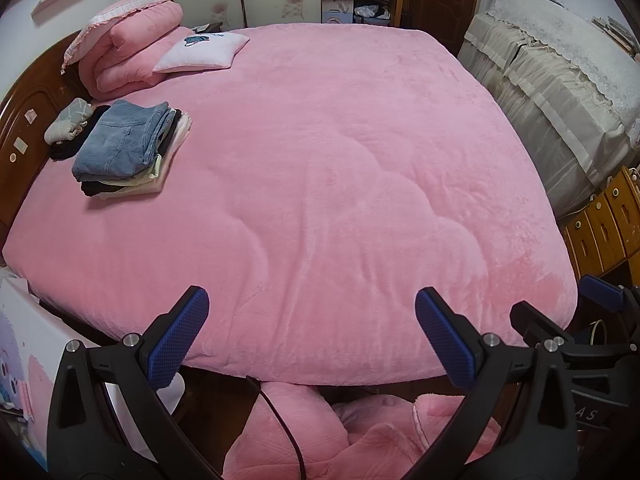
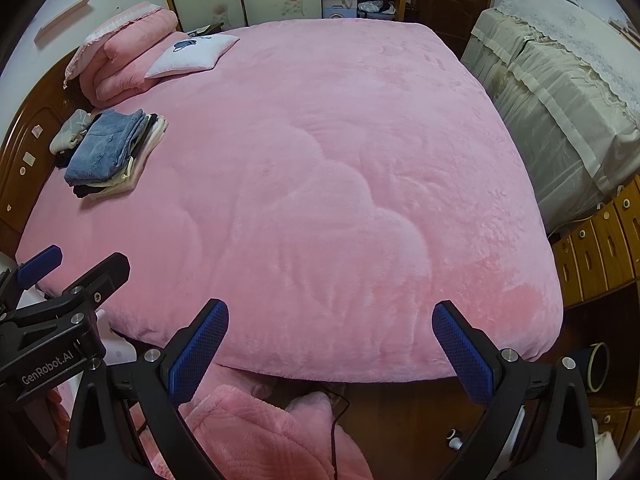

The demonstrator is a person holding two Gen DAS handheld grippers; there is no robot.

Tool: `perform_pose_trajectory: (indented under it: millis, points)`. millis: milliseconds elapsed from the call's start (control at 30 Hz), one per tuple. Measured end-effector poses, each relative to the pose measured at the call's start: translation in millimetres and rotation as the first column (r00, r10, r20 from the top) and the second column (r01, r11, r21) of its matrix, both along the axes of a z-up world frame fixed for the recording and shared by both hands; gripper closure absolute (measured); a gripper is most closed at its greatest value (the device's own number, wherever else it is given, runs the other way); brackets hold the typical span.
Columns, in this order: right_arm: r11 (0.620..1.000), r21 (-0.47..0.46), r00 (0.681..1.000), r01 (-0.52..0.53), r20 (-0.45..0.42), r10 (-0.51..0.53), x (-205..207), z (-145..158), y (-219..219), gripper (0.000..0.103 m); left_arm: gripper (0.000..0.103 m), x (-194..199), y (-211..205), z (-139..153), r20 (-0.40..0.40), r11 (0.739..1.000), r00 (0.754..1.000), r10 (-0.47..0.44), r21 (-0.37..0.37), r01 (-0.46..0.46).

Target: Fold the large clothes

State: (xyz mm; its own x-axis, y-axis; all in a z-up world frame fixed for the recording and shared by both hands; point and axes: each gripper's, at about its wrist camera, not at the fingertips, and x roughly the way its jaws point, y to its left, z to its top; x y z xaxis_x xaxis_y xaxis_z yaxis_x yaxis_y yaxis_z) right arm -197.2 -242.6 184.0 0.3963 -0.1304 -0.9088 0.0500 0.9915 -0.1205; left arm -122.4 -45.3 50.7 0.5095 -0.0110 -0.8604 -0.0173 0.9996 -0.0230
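A stack of folded clothes (image 1: 128,148) (image 2: 112,152) topped by blue jeans lies at the left of the pink bed (image 1: 340,184) (image 2: 328,184), near the headboard. My left gripper (image 1: 312,328) is open at the bed's near edge, nothing between its blue pads (image 1: 180,340). Open as well, my right gripper (image 2: 330,340) hangs at the same edge with empty blue pads (image 2: 464,352). Each gripper shows at the side of the other's view. Pink fluffy cloth (image 1: 320,432) (image 2: 256,436) lies below the bed's edge, under both grippers.
A folded pink quilt (image 1: 128,48) and a white cushion (image 1: 200,54) sit at the head of the bed. A cloth-covered sofa (image 1: 560,92) stands on the right, wooden drawers (image 2: 600,252) beside it. A black cable (image 1: 280,420) crosses the pink cloth. A white box (image 1: 24,360) stands at left.
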Motion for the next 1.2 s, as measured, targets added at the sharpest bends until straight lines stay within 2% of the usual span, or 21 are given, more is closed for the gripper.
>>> perform_pose_trajectory:
  millis: [733, 1200]
  points:
    - [1.000, -0.008, 1.000, -0.011, -0.017, 0.011, 2.4, -2.8, -9.7, 0.000, 0.001, -4.7, -6.1, 8.3, 0.027, 0.999, 1.000, -0.009, 0.032, 0.009]
    - [1.000, -0.010, 0.999, -0.021, -0.028, 0.021, 4.8, -7.3, -20.1, 0.000, 0.001, -1.9, -10.6, 7.1, 0.018, 0.999, 1.000, -0.008, 0.034, 0.007]
